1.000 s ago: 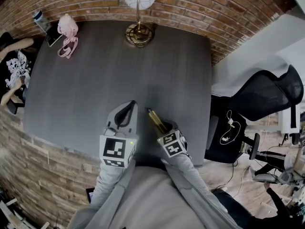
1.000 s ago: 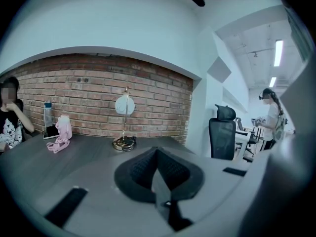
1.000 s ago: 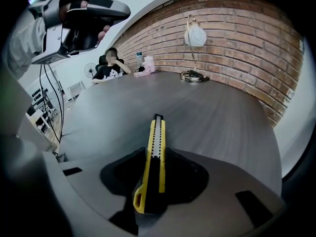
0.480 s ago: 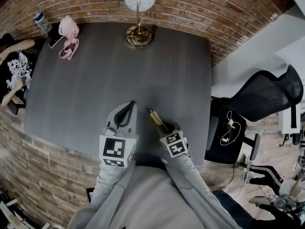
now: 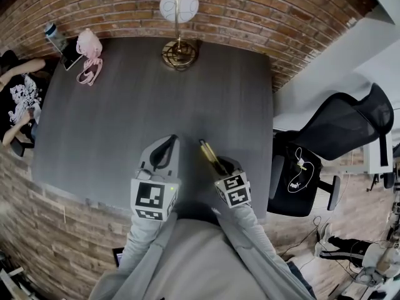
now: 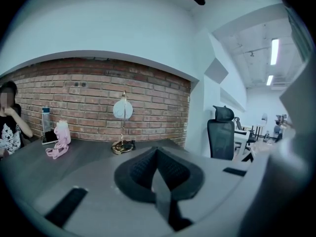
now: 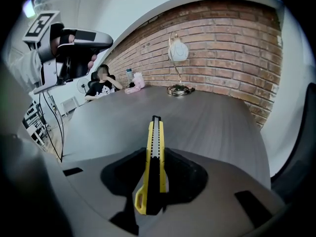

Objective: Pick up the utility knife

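In the head view, the left gripper [image 5: 168,142] and right gripper [image 5: 219,165] sit side by side over the near edge of the dark grey table [image 5: 119,105]. The yellow utility knife [image 5: 207,153] juts forward from the right one, and a lamp [image 5: 179,17] stands at the far edge. In the left gripper view, the jaws are pressed together with nothing between them. In the right gripper view, the jaws clamp the knife's handle, its tip pointing across the tabletop.

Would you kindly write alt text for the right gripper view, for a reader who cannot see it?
The right gripper holds a yellow utility knife between its jaws, pointing out over a dark grey table; a lamp stands before a brick wall.
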